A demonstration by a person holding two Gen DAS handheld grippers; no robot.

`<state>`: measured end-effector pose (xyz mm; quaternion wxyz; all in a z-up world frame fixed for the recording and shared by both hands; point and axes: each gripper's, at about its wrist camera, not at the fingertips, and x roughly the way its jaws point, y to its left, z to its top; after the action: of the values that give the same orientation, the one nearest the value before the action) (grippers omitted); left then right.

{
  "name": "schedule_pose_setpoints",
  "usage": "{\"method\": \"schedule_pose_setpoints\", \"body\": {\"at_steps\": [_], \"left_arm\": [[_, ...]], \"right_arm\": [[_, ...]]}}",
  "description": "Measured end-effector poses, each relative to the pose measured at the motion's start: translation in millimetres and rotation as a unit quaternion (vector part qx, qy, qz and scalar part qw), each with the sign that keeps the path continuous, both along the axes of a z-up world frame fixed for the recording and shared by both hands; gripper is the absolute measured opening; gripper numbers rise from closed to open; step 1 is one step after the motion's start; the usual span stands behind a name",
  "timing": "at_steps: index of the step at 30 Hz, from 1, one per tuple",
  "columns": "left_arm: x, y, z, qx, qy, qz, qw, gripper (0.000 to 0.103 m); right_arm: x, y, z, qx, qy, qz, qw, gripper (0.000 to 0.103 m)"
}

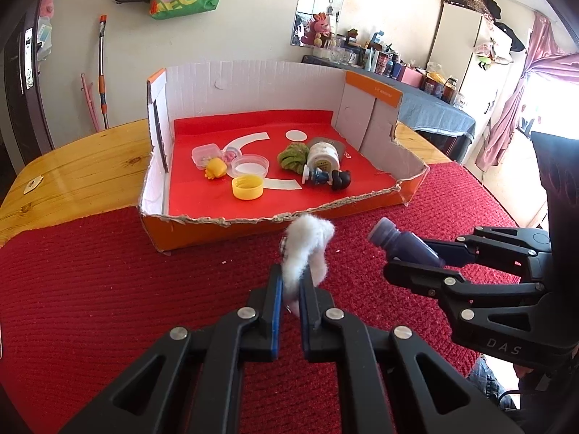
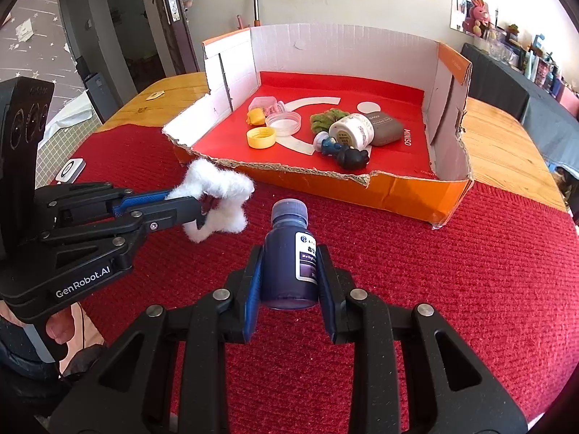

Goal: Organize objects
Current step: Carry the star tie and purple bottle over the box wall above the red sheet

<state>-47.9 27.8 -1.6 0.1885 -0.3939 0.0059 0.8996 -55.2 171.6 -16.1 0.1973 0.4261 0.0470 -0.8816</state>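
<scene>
My left gripper (image 1: 291, 278) is shut on a white fluffy scrunchie (image 1: 307, 249), held above the red cloth just in front of the cardboard box (image 1: 253, 224). It also shows in the right wrist view (image 2: 201, 213) with the scrunchie (image 2: 217, 188). My right gripper (image 2: 289, 260) is shut on a dark purple bottle (image 2: 289, 264) with a white label, cap pointing at the box. In the left wrist view the bottle (image 1: 401, 244) sits in the right gripper (image 1: 394, 253), to the right of the scrunchie.
The open box (image 2: 398, 188) has a torn front wall and a red floor. In it lie a yellow cap (image 2: 260, 137), a clear lid (image 2: 284, 123), a green scrunchie (image 2: 324, 119), a white jar (image 2: 353, 130), a grey case (image 2: 385, 128) and small figures (image 2: 343, 153). A white device (image 2: 70, 170) lies left.
</scene>
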Motion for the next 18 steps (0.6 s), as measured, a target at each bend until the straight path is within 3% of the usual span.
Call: {"method": "schedule_pose_setpoints", "body": {"at_steps": [18], "left_arm": [[14.4,-4.1,17.8,0.009,0.024,0.000,0.9997,0.008]], "right_arm": [[11.6,-4.5,11.4,0.002,0.015,0.006,1.000,0.026]]}}
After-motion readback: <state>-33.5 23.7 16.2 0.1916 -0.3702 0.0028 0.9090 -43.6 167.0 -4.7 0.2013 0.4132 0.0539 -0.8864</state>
